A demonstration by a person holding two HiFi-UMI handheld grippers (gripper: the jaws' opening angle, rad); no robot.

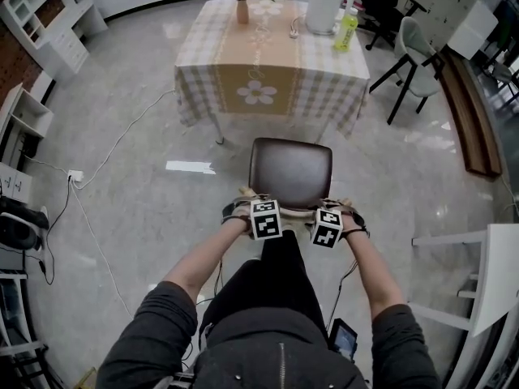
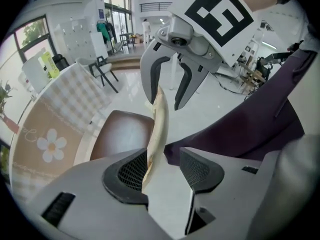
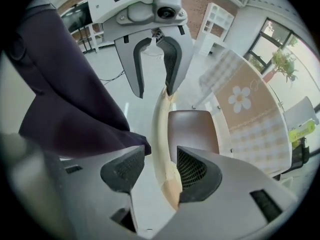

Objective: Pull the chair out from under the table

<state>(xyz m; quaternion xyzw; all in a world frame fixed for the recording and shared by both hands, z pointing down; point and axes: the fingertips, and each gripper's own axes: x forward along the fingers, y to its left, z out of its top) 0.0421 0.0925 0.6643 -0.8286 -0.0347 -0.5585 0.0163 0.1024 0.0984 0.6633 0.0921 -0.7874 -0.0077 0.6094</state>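
Observation:
The chair, with a brown seat [image 1: 289, 171], stands on the floor in front of the checked-cloth table [image 1: 199, 71], clear of its edge. Its pale backrest rail [image 1: 296, 211] runs between my two grippers. My left gripper [image 1: 261, 215] straddles the rail's left end. In the left gripper view the rail [image 2: 159, 124] leans against one pad while the other pad stands off it, so the left gripper [image 2: 165, 166] is open. My right gripper [image 1: 328, 224] straddles the right end. There the rail [image 3: 162, 134] rests by one pad with a gap on the other side, so the right gripper [image 3: 159, 166] is open.
On the table stand a vase with a plant [image 1: 242, 6], a white jug [image 1: 323, 6] and a green bottle [image 1: 346, 32]. Another chair [image 1: 413, 55] stands at the table's right. Cables [image 1: 89, 193] cross the floor at left. A white shelf unit [image 1: 486, 274] is close on my right.

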